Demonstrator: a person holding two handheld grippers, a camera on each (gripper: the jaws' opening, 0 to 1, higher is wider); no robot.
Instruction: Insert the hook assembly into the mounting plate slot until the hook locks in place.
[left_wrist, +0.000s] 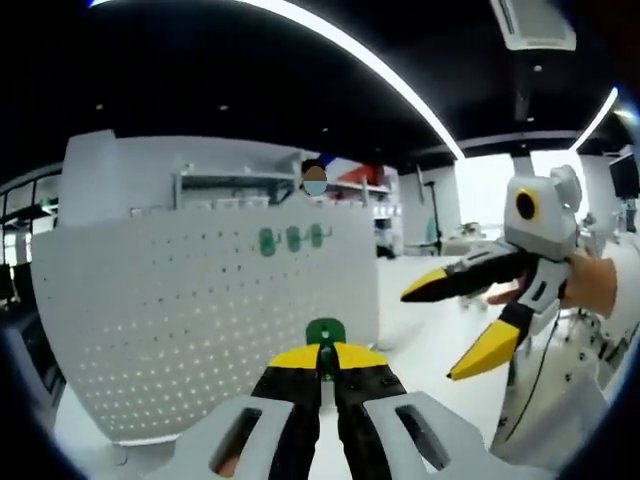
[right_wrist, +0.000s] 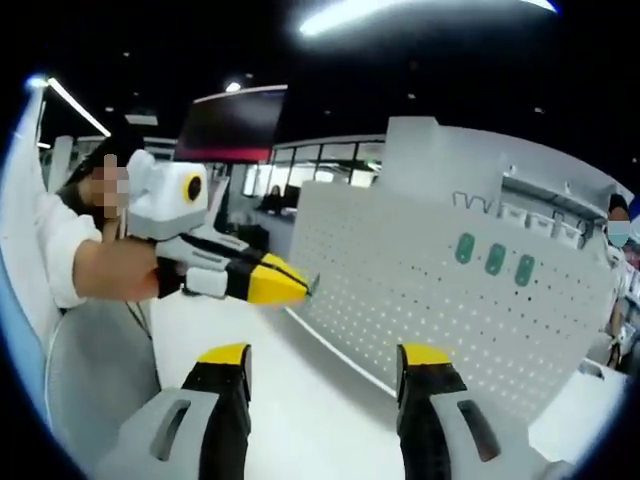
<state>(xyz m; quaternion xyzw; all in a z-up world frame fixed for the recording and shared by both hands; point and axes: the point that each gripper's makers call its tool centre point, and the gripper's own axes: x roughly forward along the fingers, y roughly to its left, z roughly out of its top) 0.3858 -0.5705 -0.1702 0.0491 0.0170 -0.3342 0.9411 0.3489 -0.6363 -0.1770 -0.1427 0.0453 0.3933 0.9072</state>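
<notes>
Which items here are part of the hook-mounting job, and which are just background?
Job:
- green hook, held in left hand-held gripper
- white pegboard
- three mounted green hooks
- right hand-held gripper, open

Background:
- dark screen
- ceiling light strip

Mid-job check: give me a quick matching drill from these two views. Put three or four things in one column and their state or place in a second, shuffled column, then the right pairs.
Things:
1. left gripper
2. right gripper
3. three green hooks
4. pegboard

States or places:
A. white, perforated, standing upright on the table
B. jaws spread apart, nothing between them
C. shut on a green hook piece
D. already mounted in a row high on the board

Pairs: 1-C, 2-B, 3-D, 4-A

The green hook piece shows just above the left gripper's yellow tips.
</notes>
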